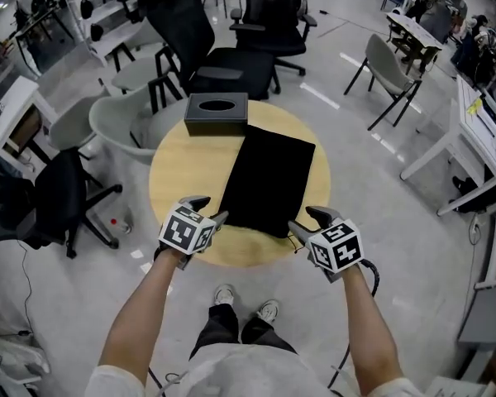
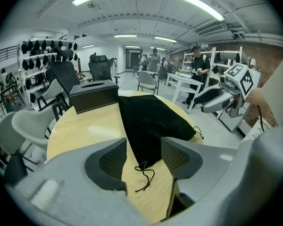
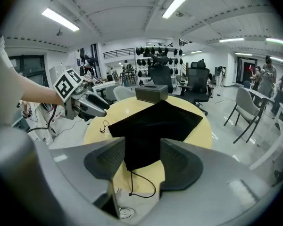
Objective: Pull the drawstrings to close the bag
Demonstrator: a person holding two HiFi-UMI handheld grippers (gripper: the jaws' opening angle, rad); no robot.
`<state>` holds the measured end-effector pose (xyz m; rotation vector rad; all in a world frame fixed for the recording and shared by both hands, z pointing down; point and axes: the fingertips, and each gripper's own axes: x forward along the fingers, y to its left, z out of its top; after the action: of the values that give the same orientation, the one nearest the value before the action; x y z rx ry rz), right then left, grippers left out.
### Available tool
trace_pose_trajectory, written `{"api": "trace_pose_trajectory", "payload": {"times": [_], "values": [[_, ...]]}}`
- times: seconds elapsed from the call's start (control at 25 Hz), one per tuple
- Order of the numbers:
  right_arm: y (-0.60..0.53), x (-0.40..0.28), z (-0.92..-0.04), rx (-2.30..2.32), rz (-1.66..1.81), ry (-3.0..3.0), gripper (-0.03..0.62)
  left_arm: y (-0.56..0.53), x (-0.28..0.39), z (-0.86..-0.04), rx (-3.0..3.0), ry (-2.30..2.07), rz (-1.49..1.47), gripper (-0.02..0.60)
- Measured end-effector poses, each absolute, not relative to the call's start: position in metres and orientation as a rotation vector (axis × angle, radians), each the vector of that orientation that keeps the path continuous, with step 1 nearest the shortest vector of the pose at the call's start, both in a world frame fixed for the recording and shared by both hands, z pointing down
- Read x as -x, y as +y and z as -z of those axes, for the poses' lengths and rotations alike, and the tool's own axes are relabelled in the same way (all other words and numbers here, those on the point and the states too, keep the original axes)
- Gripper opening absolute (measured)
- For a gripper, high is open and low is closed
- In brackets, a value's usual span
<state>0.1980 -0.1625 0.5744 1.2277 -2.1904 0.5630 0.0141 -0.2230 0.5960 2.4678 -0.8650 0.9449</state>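
A black drawstring bag (image 1: 269, 180) lies flat on the round wooden table (image 1: 182, 180), its mouth toward me. My left gripper (image 1: 212, 208) stands open at the bag's near left corner. In the left gripper view the bag's corner (image 2: 151, 121) and a loose knotted drawstring (image 2: 145, 175) lie between the open jaws (image 2: 144, 147), untouched. My right gripper (image 1: 306, 220) is open at the near right corner. In the right gripper view its jaws (image 3: 142, 147) frame the bag's corner (image 3: 155, 126), and a looped drawstring (image 3: 141, 185) trails past the table edge.
A black tissue box (image 1: 217, 112) stands at the table's far edge, just beyond the bag. Black office chairs (image 1: 231, 48) and a grey chair (image 1: 124, 122) crowd the far side. A white desk (image 1: 471, 147) is off to the right, and people sit in the background.
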Motion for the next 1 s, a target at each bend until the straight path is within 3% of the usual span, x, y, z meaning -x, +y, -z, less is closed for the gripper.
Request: {"api": "trace_pose_trajectory", "payload": {"times": [1.0], "values": [[-0.127,-0.188,-0.670,-0.873,-0.567,-2.078,0.233,-0.198,0.001,-0.662,-2.270,-0.943,-1.014,0.233]]}}
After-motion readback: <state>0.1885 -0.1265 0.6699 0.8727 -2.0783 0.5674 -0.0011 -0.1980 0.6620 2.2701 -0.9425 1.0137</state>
